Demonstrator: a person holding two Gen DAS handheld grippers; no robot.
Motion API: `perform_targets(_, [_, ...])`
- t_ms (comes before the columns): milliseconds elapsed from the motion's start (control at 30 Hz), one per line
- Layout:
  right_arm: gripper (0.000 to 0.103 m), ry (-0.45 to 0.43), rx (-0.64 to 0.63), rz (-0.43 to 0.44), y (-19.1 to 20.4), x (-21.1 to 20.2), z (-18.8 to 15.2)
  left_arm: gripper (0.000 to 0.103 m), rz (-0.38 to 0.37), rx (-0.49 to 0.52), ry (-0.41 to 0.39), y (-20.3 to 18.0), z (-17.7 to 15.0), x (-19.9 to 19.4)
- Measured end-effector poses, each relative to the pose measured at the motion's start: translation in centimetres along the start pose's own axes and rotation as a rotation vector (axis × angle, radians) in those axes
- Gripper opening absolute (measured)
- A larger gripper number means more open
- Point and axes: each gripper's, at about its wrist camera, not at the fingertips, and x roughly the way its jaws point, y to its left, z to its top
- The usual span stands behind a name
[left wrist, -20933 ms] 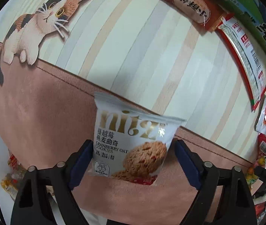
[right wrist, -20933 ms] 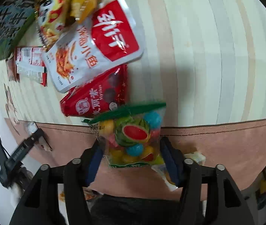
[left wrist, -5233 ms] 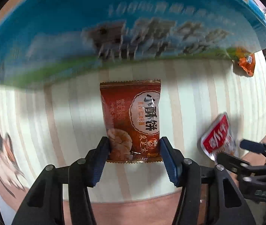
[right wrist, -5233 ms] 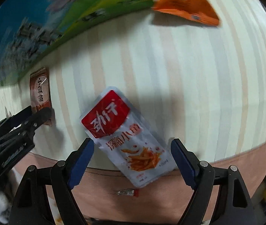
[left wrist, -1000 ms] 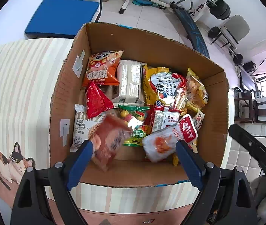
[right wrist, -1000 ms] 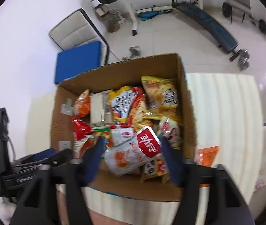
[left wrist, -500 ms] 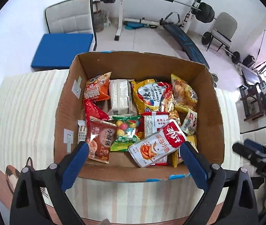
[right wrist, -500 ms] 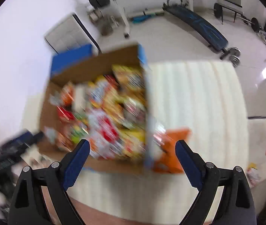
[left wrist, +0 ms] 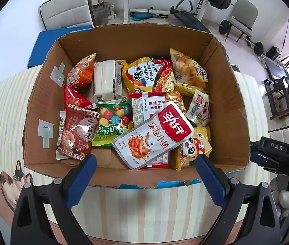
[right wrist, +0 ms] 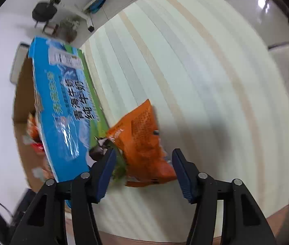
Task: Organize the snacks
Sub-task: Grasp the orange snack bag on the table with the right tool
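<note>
The left gripper [left wrist: 145,166] hangs over the near rim of the cardboard box [left wrist: 236,110], its fingers spread wide and empty, nothing between them but the box wall below. Inside the box lie the packed snacks, from left to right: a brown-red biscuit packet [left wrist: 77,131], a bag of coloured candy balls [left wrist: 111,122], and the white-and-red fish-snack pouch [left wrist: 154,137] lying on top of the others.

To the right of the box, on the striped counter [right wrist: 195,71], lies the one piece not yet put away in these views: the orange snack packet [right wrist: 144,143], touching or just beside the blue printed side of the box. The right gripper [right wrist: 143,167] sits low over it with its fingers either side of the packet's near end; its jaws have just been closing, yet a gap shows beside each pad, so they are released and not pressing.

The packet looks light, thin and soft, a crinkly film that will buckle and may slip; I would pinch it across its width near the sealed near edge, or mid-body where the contents give the pads something to bite. Its long axis runs away from the gripper, tilted slightly leftward toward the box, far corner pointing up in the view
</note>
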Motion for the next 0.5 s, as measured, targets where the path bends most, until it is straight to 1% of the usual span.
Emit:
perform_targets(67, [0.060, 0.008, 0.002, 0.046, -0.2, 0.4, 0.1, 0.100, -0.005, -0.007, 0.004, 0.2, 0.1, 0.2])
perform_targets(200, [0.060, 0.058, -0.029, 0.024, 0.0, 2.1, 0.2, 0.100, -0.009, -0.004, 0.009, 0.1, 0.2, 0.4])
perform_targets(233, [0.058, 0.072, -0.031, 0.021, 0.1, 2.6, 0.2, 0.100, -0.006, 0.000, 0.010, 0.1, 0.2, 0.4])
perform_targets(267, [0.057, 0.079, -0.027, 0.008, 0.0, 3.0, 0.2, 0.100, -0.004, 0.004, 0.009, 0.0, 0.2, 0.4])
perform_targets(300, [0.053, 0.083, -0.034, -0.011, -0.2, 3.2, 0.2, 0.100, -0.003, 0.007, 0.009, -0.1, 0.2, 0.4])
perform_targets(333, [0.048, 0.076, -0.052, -0.026, -0.1, 3.4, 0.2, 0.100, -0.005, 0.011, 0.010, -0.2, 0.2, 0.4])
perform_targets(400, [0.045, 0.054, -0.087, -0.047, 0.3, 3.5, 0.0, 0.100, -0.003, 0.023, 0.012, -0.5, 0.2, 0.4])
perform_targets(500, [0.041, 0.046, -0.150, -0.135, 1.1, 3.2, -0.7, 0.100, -0.003, 0.036, 0.010, -0.7, 0.0, 0.2])
